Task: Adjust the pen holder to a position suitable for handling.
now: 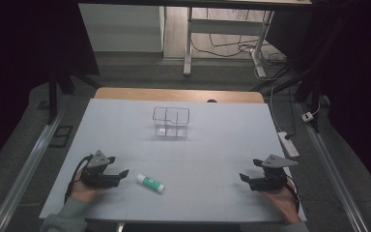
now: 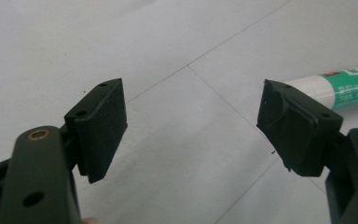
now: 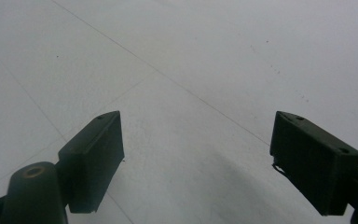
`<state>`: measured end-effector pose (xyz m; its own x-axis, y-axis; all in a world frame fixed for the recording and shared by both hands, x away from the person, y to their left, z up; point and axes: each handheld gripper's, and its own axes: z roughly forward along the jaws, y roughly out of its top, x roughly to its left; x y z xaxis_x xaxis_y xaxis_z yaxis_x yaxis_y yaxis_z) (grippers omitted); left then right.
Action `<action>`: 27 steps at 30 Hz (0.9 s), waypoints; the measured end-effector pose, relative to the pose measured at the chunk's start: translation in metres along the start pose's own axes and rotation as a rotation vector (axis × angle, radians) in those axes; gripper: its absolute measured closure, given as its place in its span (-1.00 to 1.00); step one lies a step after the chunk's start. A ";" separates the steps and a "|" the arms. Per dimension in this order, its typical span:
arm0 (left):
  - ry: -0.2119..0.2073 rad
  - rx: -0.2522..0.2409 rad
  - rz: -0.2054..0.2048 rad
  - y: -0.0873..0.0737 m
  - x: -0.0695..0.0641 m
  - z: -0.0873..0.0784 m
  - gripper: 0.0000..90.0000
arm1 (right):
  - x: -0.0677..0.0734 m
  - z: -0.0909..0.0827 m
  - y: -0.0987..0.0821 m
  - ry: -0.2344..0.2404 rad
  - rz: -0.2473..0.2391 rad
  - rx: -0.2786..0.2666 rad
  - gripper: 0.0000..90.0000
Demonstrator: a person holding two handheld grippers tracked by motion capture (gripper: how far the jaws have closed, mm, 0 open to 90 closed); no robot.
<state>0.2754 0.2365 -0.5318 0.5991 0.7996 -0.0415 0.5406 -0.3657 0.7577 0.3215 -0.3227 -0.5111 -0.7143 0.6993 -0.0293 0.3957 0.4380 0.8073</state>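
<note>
A white and green glue stick (image 1: 150, 183) lies on the white table top (image 1: 207, 150) near the front left. My left gripper (image 1: 121, 175) rests just left of it, open, with nothing between its jaws. In the left gripper view the glue stick (image 2: 340, 86) shows behind the right jaw, and the left gripper (image 2: 191, 126) frames bare table. My right gripper (image 1: 245, 177) sits at the front right, open and empty, its jaws pointing left. The right gripper (image 3: 196, 135) has only table surface between its pads. A clear plastic box (image 1: 171, 122) with dividers stands toward the back centre.
A wooden table edge (image 1: 178, 94) shows behind the white top. Beyond it stand desk legs (image 1: 188, 43) and cables on the floor. A power strip (image 1: 288, 143) lies off the table's right side. Metal rails (image 1: 29, 164) run along both sides.
</note>
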 end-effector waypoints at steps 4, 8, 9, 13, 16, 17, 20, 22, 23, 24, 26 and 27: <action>-0.001 0.002 0.001 0.000 0.000 0.000 -0.47 | -0.001 0.000 -0.001 0.005 0.007 -0.002 -0.63; 0.000 0.000 0.002 0.000 0.000 0.000 -0.47 | 0.000 0.000 0.000 -0.001 0.001 0.006 -0.63; 0.000 0.000 0.001 0.000 0.000 0.000 -0.47 | 0.000 0.000 0.000 0.000 0.000 0.006 -0.63; 0.000 0.000 0.000 0.000 0.000 0.000 -0.47 | 0.000 0.001 -0.001 0.006 0.000 0.005 -0.63; 0.009 0.001 0.001 0.000 0.000 0.000 -0.47 | 0.000 0.001 -0.001 0.006 0.001 0.005 -0.63; 0.013 -0.002 0.000 0.001 0.000 0.001 -0.46 | 0.000 0.001 -0.001 0.002 0.001 0.007 -0.63; 0.018 0.002 -0.005 0.004 0.003 0.002 -0.46 | 0.000 0.001 -0.001 0.001 0.000 0.007 -0.63; 0.018 0.005 -0.004 0.006 0.004 0.004 -0.46 | 0.000 0.001 -0.001 0.002 -0.001 0.009 -0.63; 0.017 0.007 -0.004 0.007 0.005 0.004 -0.46 | 0.000 0.001 -0.001 0.000 -0.003 0.009 -0.63; 0.017 0.008 -0.004 0.008 0.005 0.005 -0.46 | 0.000 0.001 -0.001 0.000 -0.003 0.009 -0.63; 0.016 0.002 -0.006 0.012 0.006 0.005 -0.46 | 0.000 0.001 -0.001 0.004 -0.001 0.003 -0.63; 0.014 -0.002 -0.008 0.013 0.006 0.005 -0.46 | 0.000 0.001 -0.001 0.003 0.000 0.002 -0.63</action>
<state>0.2893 0.2344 -0.5252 0.5868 0.8088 -0.0383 0.5437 -0.3585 0.7589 0.3221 -0.3227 -0.5122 -0.7162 0.6974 -0.0272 0.3969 0.4390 0.8061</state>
